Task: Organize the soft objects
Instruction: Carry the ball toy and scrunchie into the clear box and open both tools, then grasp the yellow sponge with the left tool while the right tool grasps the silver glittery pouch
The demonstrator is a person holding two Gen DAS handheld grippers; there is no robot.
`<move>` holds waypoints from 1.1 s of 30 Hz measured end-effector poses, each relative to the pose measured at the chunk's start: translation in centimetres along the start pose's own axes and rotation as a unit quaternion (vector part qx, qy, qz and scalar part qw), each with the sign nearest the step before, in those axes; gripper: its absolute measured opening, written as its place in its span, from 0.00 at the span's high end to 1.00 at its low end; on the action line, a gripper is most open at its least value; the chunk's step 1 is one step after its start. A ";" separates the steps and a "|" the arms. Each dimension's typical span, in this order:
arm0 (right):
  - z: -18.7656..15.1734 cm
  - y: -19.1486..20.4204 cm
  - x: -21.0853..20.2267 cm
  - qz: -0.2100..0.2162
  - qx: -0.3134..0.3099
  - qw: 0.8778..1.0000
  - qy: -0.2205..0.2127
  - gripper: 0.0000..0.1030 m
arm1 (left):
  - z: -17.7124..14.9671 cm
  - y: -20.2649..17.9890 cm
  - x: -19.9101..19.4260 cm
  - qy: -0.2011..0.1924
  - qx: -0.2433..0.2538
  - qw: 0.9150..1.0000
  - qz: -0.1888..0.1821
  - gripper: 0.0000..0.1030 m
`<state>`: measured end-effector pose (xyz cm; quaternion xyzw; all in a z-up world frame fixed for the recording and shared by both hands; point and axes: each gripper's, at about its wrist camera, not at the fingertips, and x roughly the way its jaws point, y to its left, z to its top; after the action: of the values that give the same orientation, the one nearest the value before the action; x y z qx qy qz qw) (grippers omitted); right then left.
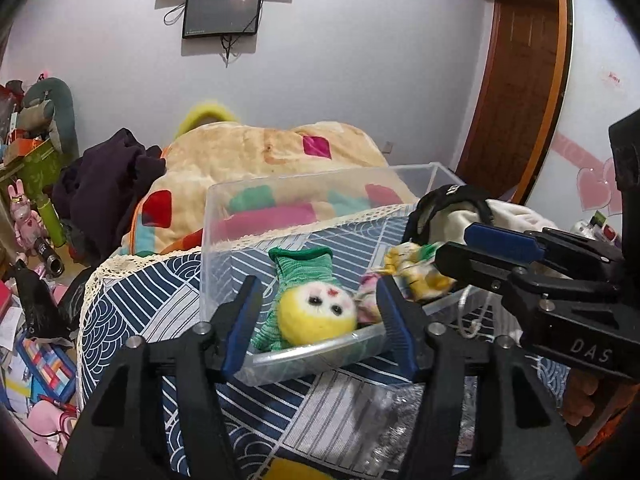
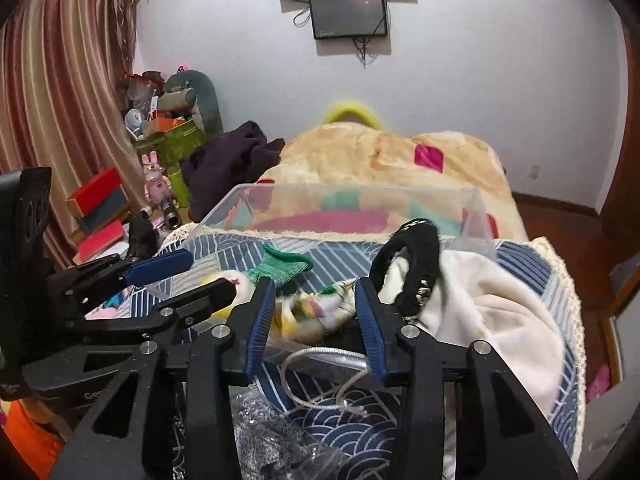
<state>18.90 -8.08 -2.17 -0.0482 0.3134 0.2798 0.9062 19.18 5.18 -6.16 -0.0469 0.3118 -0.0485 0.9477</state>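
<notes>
**A:** Where were the soft things?

**B:** A clear plastic bin [image 1: 224,216] sat on a table draped in a blue-and-white patterned cloth [image 1: 132,292]. Inside it, near the front wall, lay a green knitted doll with a yellow face [image 1: 316,308]. Just at its three o'clock was a small floral fabric piece [image 1: 416,276], yellow, white and green, blurred in the right wrist view.

**A:** And the left gripper [image 1: 316,320]?

**B:** Its jaws stood wide apart, holding nothing, with the doll's face framed between the blue pads at twelve o'clock from the camera. The tips were over the bin's near edge; I could not tell whether they touched it.

**A:** The right gripper [image 2: 316,316]?

**B:** Also spread open and empty. The floral piece lay between its fingers, apart from both pads as far as I could see. In the left wrist view it reached in from three o'clock, its tips just beside that piece.

**A:** Anything else nearby?

**B:** A white fleece garment [image 2: 508,312] with a black collar or strap [image 2: 416,272] was heaped on the cloth at the bin's three o'clock. A white cord [image 2: 320,380] looped on the cloth just below the right gripper's fingers. Beyond the bin at twelve o'clock was a beige blanket with coloured patches [image 1: 256,152].
</notes>
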 end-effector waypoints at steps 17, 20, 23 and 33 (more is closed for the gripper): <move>-2.0 0.7 -4.9 0.011 -0.014 0.999 -0.038 0.39 | -2.2 -0.8 -7.5 -0.042 0.022 0.999 0.008 0.12; -3.3 1.3 -4.1 0.015 -0.024 0.999 -0.014 0.39 | -3.8 -0.4 -7.6 -0.025 0.018 0.999 0.013 0.12; -4.8 1.7 -2.8 0.022 -0.031 0.999 0.016 0.39 | -5.7 0.4 -6.7 0.003 0.003 1.000 0.015 0.12; -8.0 2.4 1.3 0.039 -0.023 0.995 0.092 0.39 | -10.4 2.9 -3.9 0.067 -0.032 0.997 0.009 0.21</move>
<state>14.15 -7.53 -9.15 -0.0827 0.3909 0.3167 0.8603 10.07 7.88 -12.52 -0.0711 0.3766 -0.0327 0.9231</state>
